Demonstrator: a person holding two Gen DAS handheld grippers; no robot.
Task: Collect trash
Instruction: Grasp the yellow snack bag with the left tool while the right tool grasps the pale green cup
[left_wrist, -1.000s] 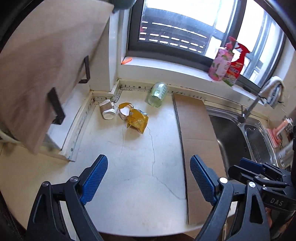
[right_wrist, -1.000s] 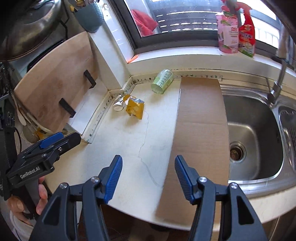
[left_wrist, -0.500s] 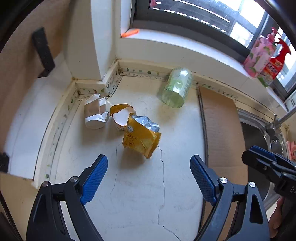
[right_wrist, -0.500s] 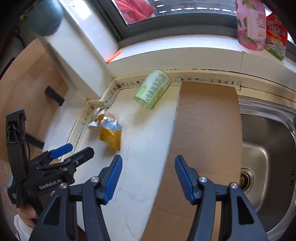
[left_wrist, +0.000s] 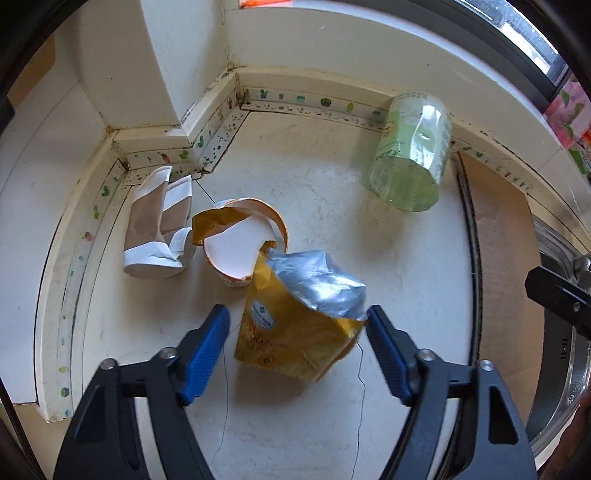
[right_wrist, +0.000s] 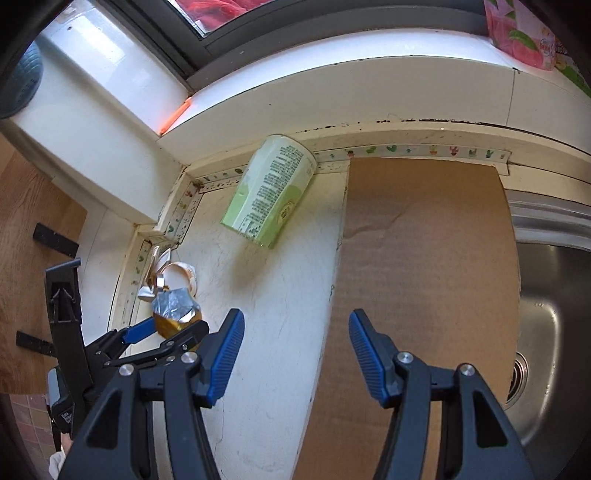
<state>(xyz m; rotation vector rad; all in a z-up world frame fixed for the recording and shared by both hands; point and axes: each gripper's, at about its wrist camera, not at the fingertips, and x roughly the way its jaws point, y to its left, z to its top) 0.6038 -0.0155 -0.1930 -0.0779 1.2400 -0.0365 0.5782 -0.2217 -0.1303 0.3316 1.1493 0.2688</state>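
Blue-padded left gripper (left_wrist: 295, 343): jaws spread wide to either side of a crumpled gold foil snack pouch (left_wrist: 295, 332), right pad at the pouch's torn edge, left pad just clear of it, nothing clamped; ahead of its tips a torn paper cup (left_wrist: 240, 254), to its left a flattened brown-and-white paper cup (left_wrist: 157, 229), and farther ahead-right a green plastic cup (left_wrist: 410, 155) on its side against the backsplash. Right gripper (right_wrist: 295, 350): jaws wide apart, empty, over the white countertop (right_wrist: 280, 295) beside a cardboard sheet (right_wrist: 424, 258), green cup ahead.
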